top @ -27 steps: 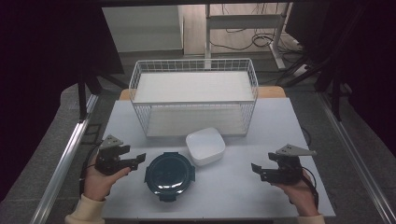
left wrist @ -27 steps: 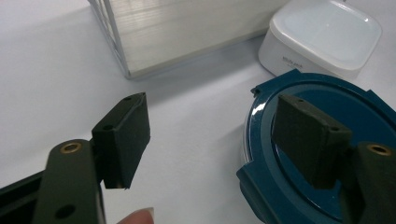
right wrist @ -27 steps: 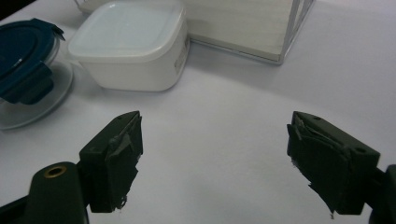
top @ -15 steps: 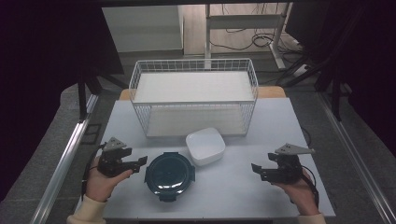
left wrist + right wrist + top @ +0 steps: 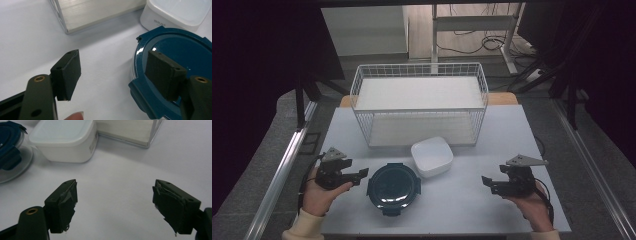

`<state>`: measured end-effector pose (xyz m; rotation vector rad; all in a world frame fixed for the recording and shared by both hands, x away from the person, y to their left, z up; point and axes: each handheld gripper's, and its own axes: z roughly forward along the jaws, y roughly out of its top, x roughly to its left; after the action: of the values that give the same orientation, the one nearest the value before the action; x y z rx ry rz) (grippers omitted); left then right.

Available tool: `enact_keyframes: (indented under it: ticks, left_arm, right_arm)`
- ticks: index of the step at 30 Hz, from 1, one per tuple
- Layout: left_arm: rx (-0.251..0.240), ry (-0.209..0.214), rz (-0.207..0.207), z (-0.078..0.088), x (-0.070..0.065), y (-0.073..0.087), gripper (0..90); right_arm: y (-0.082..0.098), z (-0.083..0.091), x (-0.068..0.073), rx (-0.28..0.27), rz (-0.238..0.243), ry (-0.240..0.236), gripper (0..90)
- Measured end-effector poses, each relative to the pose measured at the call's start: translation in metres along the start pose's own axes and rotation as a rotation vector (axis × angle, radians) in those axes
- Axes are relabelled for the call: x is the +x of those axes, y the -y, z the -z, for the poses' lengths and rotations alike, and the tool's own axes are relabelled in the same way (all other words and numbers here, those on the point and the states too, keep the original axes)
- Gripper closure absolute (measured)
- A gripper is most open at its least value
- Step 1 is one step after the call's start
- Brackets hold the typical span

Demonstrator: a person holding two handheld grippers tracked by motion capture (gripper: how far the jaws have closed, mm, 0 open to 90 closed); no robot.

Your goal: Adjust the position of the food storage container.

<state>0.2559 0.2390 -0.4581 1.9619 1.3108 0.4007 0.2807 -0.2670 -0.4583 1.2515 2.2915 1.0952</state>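
A round dark blue lidded container [image 5: 393, 186] sits at the front middle of the white table [image 5: 472, 210]. Touching its far right side is a white square container [image 5: 432, 156]. My left gripper [image 5: 358, 176] is just left of the blue container and stands open. In the left gripper view, my left gripper [image 5: 116, 72] has one jaw over the edge of the blue lid [image 5: 180, 47] and the other over bare table, with nothing pressed between them. My right gripper [image 5: 488, 184] is open at the front right. In its own view, my right gripper [image 5: 119, 202] has only tabletop between its pads.
A white wire basket [image 5: 419, 107] with a pale floor stands at the back of the table, just behind the white container. Bare tabletop lies between the containers and my right gripper. The table's edges drop to a dark floor with metal rails [image 5: 282, 175].
My left gripper has shifted very slightly beside the blue container. The right gripper and both containers have stayed where they were.
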Motion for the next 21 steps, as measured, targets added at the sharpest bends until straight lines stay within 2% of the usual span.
enact_keyframes:
  ticks: [5,11,21]
  left_arm:
    - [-0.001,0.004,-0.012,0.0009,-0.0036,-0.0007,29.1]
    - [-0.011,0.003,-0.012,0.0043,-0.0034,-0.0014,29.0]
    - [-0.002,0.001,-0.015,0.0018,-0.0048,-0.0011,28.6]
  right_arm:
    - [0.0012,0.0015,-0.0009,0.003,-0.006,0.002,20.9]
    - [-0.0005,0.0018,0.0026,0.001,0.009,-0.002,21.7]
    - [0.0015,-0.0012,0.0000,0.022,0.006,0.006,22.8]
